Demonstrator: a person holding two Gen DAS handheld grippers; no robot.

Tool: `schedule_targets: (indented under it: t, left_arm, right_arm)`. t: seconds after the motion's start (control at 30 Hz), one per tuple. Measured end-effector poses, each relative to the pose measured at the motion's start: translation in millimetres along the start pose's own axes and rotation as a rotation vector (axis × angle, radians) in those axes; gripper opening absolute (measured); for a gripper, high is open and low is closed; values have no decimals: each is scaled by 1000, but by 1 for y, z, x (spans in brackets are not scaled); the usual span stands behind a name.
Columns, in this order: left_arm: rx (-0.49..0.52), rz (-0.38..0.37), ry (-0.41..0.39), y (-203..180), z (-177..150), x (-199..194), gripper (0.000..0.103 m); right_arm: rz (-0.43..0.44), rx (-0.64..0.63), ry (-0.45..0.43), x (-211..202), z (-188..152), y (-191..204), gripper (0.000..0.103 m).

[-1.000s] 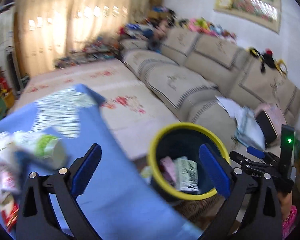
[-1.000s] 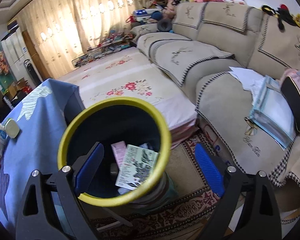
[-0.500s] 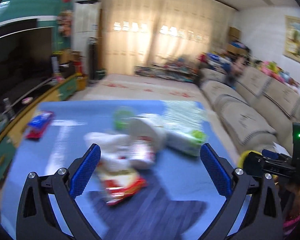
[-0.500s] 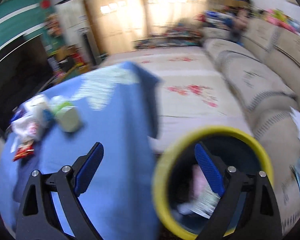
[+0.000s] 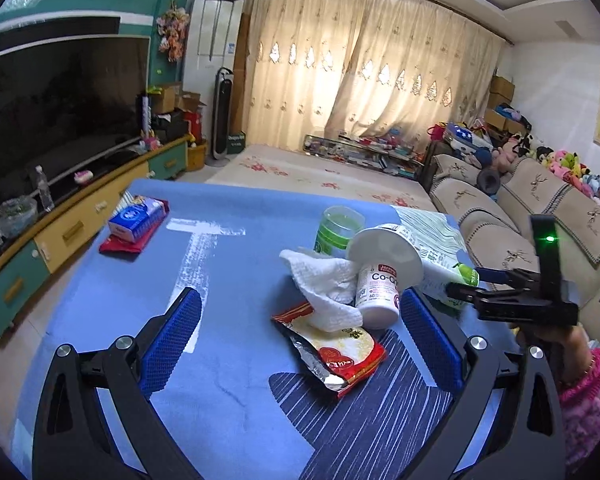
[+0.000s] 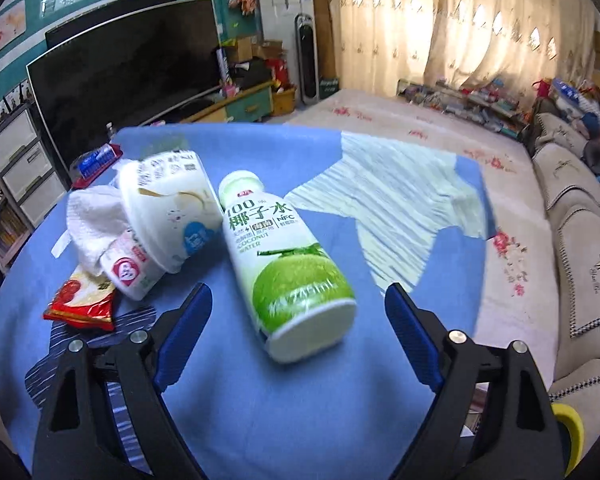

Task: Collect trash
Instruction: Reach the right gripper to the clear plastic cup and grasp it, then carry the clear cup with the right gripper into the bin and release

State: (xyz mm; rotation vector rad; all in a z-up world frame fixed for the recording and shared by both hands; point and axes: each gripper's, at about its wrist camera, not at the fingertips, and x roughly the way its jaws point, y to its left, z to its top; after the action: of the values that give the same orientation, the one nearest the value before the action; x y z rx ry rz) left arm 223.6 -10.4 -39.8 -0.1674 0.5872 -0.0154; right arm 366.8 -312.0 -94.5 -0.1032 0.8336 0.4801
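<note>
Both jaws gape wide, empty, above the blue tablecloth facing a curtained lounge.

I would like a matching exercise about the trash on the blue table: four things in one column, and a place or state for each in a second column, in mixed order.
Things:
1. coconut water bottle
2. crumpled tissue
3. red snack wrapper
4. tissue pack

Descriptions:
A. lies torn open, partly under the tissue
B. lies on its side between the open right tool's fingers
C. sits on a red packet at the far left
D. drapes against the white Co-Q jar

Pairs: 1-B, 2-D, 3-A, 4-C
</note>
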Motion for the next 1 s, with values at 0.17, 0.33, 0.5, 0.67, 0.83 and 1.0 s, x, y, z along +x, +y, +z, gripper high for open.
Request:
schedule_targets:
  t: [0.17, 0.33, 0.5, 0.67, 0.83, 1.0]
  left_arm:
    - [0, -35, 21, 6, 2, 11, 98]
    - [-28, -74, 44, 18, 5, 16, 98]
    - [-48, -92, 46, 32, 2, 13, 98]
    - [-72, -110, 57, 46, -7, 4, 98]
    - [-60, -114, 49, 52, -19, -15, 98]
    - [-53, -112, 48, 54, -31, -35, 98]
  right_arm:
    - [20, 13, 38, 15, 1, 1, 64]
    - [20, 39, 9, 2, -1, 7, 58]
    - [13, 73, -85, -44, -1, 23, 52]
    - [-14, 90, -152, -84, -3, 48, 49]
    - [-34, 105, -164, -108, -13, 70, 49]
    - [-52, 124, -159, -121, -28, 83, 49]
